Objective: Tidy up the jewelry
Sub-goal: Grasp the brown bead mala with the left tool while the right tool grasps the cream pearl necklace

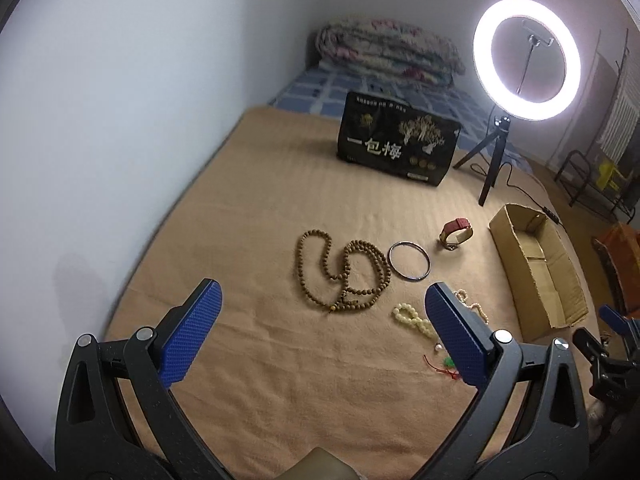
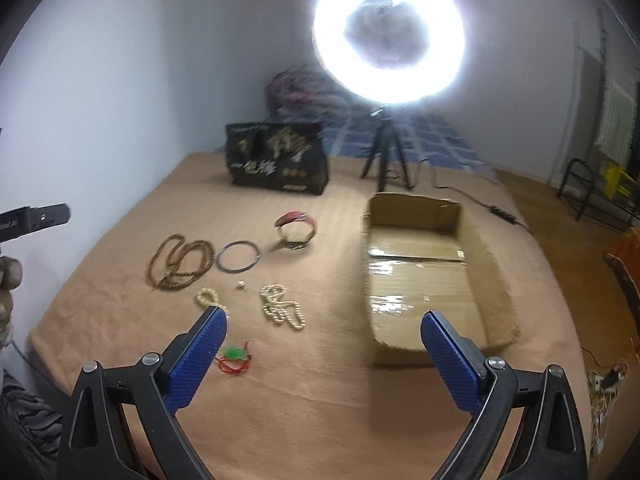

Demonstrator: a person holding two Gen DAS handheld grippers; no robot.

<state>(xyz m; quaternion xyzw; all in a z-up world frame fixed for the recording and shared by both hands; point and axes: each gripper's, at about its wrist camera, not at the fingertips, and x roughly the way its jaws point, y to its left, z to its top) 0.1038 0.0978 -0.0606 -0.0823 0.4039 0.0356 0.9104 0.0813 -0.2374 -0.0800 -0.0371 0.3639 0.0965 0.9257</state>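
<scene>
Scattered left of the cardboard box (image 2: pixel 472 240), loose for sorting: wooden beads (image 1: pixel 340 272), bangle (image 1: pixel 410 261), watch (image 1: pixel 456 232), pearl strand (image 2: pixel 282 306). Poised above, wide open and empty: left gripper (image 1: pixel 324 336), right gripper (image 2: pixel 324 354), likely for picking.

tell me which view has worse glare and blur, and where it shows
Right wrist view is worse: the ring light blooms into a white blob, its glare streaks the taped floor of the cardboard box, and the black bag is smeared. Left wrist view is sharper: the ring light keeps a clean outline and the wooden bead necklace reads bead by bead.
</scene>
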